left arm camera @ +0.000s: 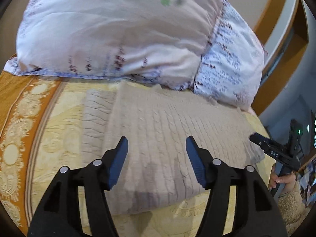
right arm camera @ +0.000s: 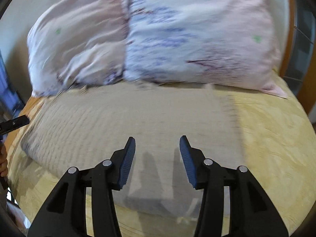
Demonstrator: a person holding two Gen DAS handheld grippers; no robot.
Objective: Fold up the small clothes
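A beige ribbed knit garment (left arm camera: 158, 130) lies spread flat on the bed, with one part folded along its left side (left arm camera: 96, 118). My left gripper (left arm camera: 157, 144) hovers open and empty over its near edge. The same garment fills the middle of the right wrist view (right arm camera: 138, 122), blurred by motion. My right gripper (right arm camera: 157, 142) is open and empty above its near edge. The right gripper also shows at the right edge of the left wrist view (left arm camera: 276, 152), held by a hand.
Two pale pink and blue patterned pillows (left arm camera: 118, 29) (right arm camera: 197, 35) lie just behind the garment. The bedspread is yellow (right arm camera: 272, 138) with an orange patterned border (left arm camera: 17, 118). A wooden headboard (left arm camera: 274, 9) rises behind. The bed edge drops off at the right (left arm camera: 292, 201).
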